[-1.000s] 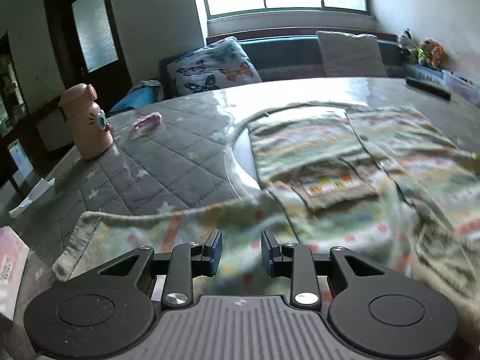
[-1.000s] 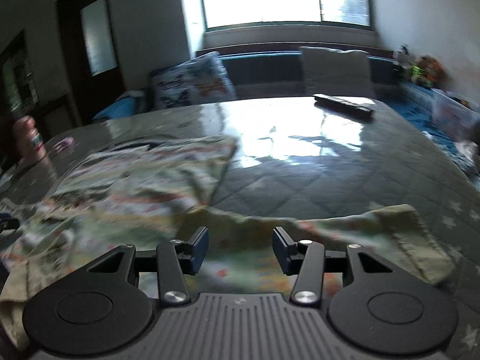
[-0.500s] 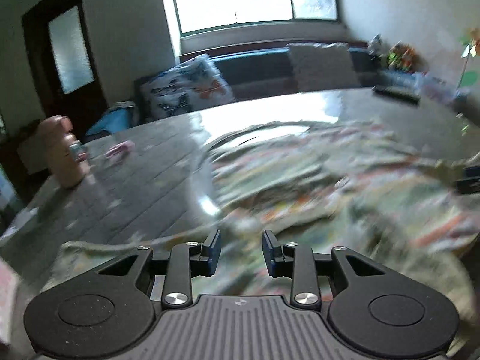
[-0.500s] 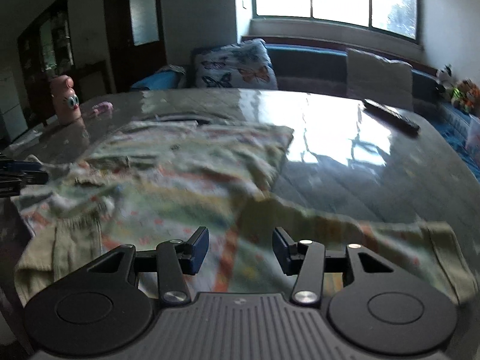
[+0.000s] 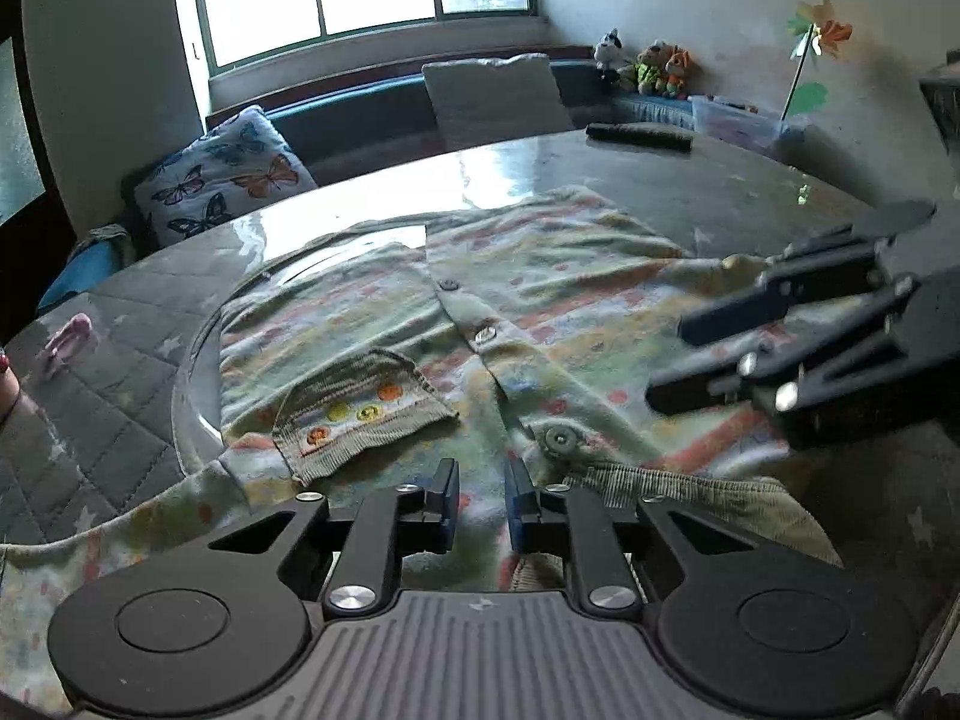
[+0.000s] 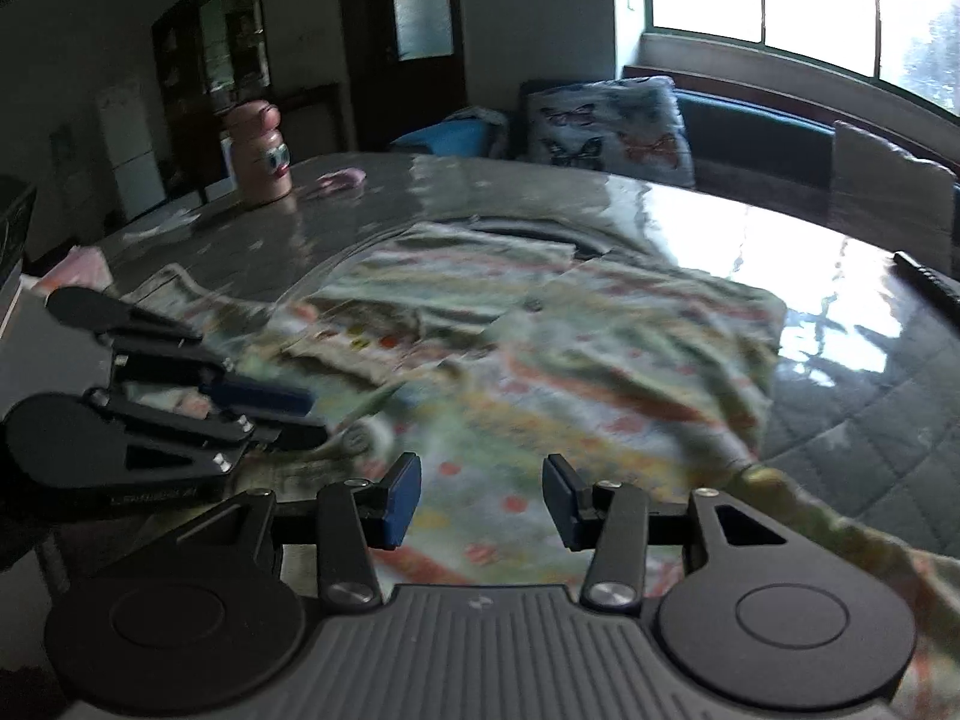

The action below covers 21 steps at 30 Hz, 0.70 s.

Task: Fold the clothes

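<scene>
Far left on the tabletop (image 5: 690, 192): pink bottle (image 6: 258, 156) and a small pink item (image 5: 66, 336), both well apart from the work. A sec ago the bottle sat big in the left view; now only a sliver at the frame edge, so that cam has swung right, toward the garment's middle.

Cardigan (image 5: 480, 312) lies spread flat w/ button front up, patch pocket (image 5: 360, 414) left of the button line, ribbed hem (image 5: 690, 492) nearest the cams. One sleeve trails off bottom left, flat on the quilted cover.

Left tongs (image 5: 482, 504): narrow and closing right now, hem edge just ahead of the tips, fabric under the gap, but no pinch visible. A sec ago they stood wider over the sleeve area. Reads as: going for a hem grip near the button placket.

Right tongs (image 6: 482, 501) come in from the right side, abt half open, nothing between the pads, hovering over the right front panel; view is blurred. Before, they were out over the far sleeve; now both pairs sit close together over the lower body.

Judgement: fold barely begun, garment unfolded. Next needs a firm pinch on hem both sides before lifting. Remote (image 5: 639, 135) at far right is clear of it.
</scene>
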{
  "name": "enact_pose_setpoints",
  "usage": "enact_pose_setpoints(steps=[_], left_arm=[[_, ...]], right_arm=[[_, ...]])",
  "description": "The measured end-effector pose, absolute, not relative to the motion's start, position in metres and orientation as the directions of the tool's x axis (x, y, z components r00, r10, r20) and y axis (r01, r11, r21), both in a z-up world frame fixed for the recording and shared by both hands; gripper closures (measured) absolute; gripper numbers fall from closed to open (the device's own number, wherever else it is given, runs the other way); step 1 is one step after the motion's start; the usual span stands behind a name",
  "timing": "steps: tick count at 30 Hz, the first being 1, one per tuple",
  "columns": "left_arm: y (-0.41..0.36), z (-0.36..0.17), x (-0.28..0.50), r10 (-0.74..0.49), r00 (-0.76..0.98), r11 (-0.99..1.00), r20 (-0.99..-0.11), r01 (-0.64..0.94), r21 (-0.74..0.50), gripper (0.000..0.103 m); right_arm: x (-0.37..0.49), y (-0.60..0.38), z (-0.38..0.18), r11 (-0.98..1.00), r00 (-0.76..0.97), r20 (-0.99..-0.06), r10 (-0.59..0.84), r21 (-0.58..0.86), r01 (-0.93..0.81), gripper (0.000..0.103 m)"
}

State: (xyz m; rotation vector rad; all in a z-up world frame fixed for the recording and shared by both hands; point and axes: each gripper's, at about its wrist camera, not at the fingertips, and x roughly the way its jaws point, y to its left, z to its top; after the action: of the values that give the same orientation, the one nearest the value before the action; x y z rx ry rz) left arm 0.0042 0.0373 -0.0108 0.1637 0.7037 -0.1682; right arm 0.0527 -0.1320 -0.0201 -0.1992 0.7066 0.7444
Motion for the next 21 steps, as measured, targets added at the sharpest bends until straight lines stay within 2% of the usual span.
enact_pose_setpoints(steps=[6,11,16,17,18,21], left_arm=[[0.058,-0.001,0.005,-0.088,0.764,0.991,-0.639,0.13,0.019,0.084],[0.062,0.001,-0.004,-0.1,0.767,0.991,-0.634,0.132,0.003,0.084],[0.063,0.001,-0.01,-0.115,0.765,0.99,-0.634,0.142,-0.007,0.084],[0.063,0.0,-0.011,-0.116,0.763,0.99,-0.635,0.144,-0.007,0.084],[0.064,0.0,-0.011,-0.117,0.761,0.989,-0.638,0.145,-0.008,0.084],[0.065,-0.003,-0.012,-0.114,0.756,0.99,-0.645,0.144,-0.006,0.084]], right_arm=[[0.029,-0.127,-0.013,0.679,0.46,-0.647,0.608,0.124,-0.724,0.062],[0.002,-0.112,-0.012,0.596,0.375,-0.652,0.659,0.15,-0.789,0.065],[-0.014,-0.1,-0.026,0.579,0.375,-0.683,0.627,0.086,-0.811,0.079],[-0.014,-0.101,-0.025,0.58,0.377,-0.681,0.628,0.086,-0.81,0.093],[-0.015,-0.103,-0.023,0.583,0.377,-0.679,0.63,0.093,-0.807,0.098],[-0.012,-0.113,-0.017,0.604,0.387,-0.664,0.64,0.122,-0.788,0.099]])
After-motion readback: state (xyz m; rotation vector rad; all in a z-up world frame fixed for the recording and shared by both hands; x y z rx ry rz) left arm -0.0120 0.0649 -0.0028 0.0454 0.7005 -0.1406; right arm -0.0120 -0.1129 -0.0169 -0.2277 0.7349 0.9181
